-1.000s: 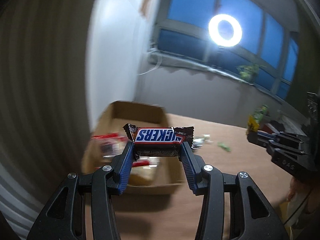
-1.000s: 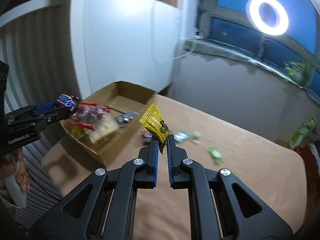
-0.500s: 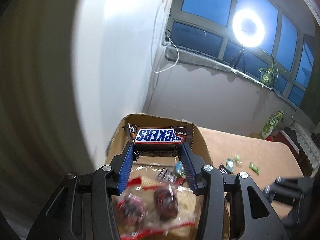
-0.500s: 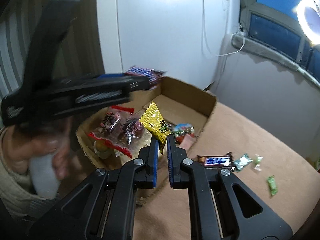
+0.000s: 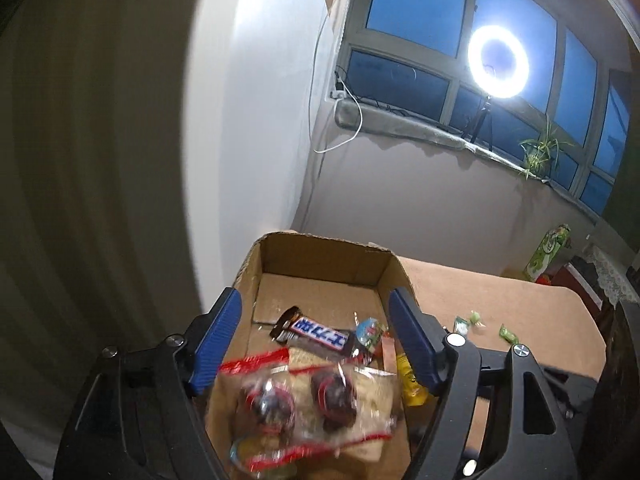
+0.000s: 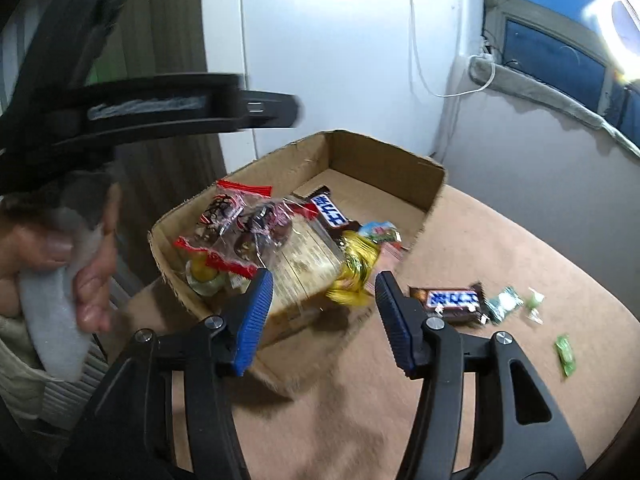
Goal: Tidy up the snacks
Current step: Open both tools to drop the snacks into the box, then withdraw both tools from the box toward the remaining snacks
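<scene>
Hovering over cardboard box (image 5: 320,256), left gripper (image 5: 316,344) and right gripper (image 6: 324,316) both spread wide, empty. Since half a second ago: chocolate bar (image 5: 316,330) and yellow packet (image 6: 354,274) dropped inside. Second bar (image 6: 452,300) and small candies left on table (image 6: 480,400).

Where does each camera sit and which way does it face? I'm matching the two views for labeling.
Left wrist: on the left gripper, above the box, facing down into it and toward the window; its open fingers show.
Right wrist: on the right gripper, beside the box, facing it across the table; its open fingers and the person's left hand show.
Shared: box, Snickers bar.
</scene>
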Demonstrator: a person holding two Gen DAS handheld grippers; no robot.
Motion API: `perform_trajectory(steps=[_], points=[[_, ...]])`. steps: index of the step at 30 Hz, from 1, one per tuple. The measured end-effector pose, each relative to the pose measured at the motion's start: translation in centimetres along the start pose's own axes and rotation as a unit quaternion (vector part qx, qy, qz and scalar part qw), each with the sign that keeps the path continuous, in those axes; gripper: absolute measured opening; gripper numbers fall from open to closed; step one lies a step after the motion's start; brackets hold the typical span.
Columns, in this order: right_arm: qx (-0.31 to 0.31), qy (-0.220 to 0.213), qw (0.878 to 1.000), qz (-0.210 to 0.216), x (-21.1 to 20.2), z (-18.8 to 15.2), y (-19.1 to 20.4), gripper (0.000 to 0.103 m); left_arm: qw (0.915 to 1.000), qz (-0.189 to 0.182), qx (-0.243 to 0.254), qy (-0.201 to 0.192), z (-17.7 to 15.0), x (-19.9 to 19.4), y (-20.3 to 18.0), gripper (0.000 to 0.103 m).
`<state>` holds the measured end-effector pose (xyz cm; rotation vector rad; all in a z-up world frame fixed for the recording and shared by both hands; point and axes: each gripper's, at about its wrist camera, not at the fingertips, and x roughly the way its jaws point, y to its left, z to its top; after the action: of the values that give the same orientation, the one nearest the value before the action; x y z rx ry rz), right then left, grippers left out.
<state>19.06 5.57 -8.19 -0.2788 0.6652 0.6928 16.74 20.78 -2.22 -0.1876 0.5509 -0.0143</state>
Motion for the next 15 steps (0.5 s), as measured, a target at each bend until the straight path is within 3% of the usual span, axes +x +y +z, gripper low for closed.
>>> perform_trajectory(steps=[8,12,15], points=[[0.033,-0.004,0.999,-0.036,-2.9,-1.3,-2.1,0.056,0.9997,0.013,-0.012,0.018,-1.9,-1.3,-0.2,0.076],[0.060,-0.005,0.996,-0.061,-4.7,-2.5,-4.3,0.056,0.9986,-0.010,0.000,0.052,-4.2,-0.4,-2.8,0.076],[0.082,-0.004,0.994,-0.075,-6.4,-3.7,-6.0,0.056,0.9973,0.011,0.038,0.062,-5.6,0.7,-5.3,0.076]])
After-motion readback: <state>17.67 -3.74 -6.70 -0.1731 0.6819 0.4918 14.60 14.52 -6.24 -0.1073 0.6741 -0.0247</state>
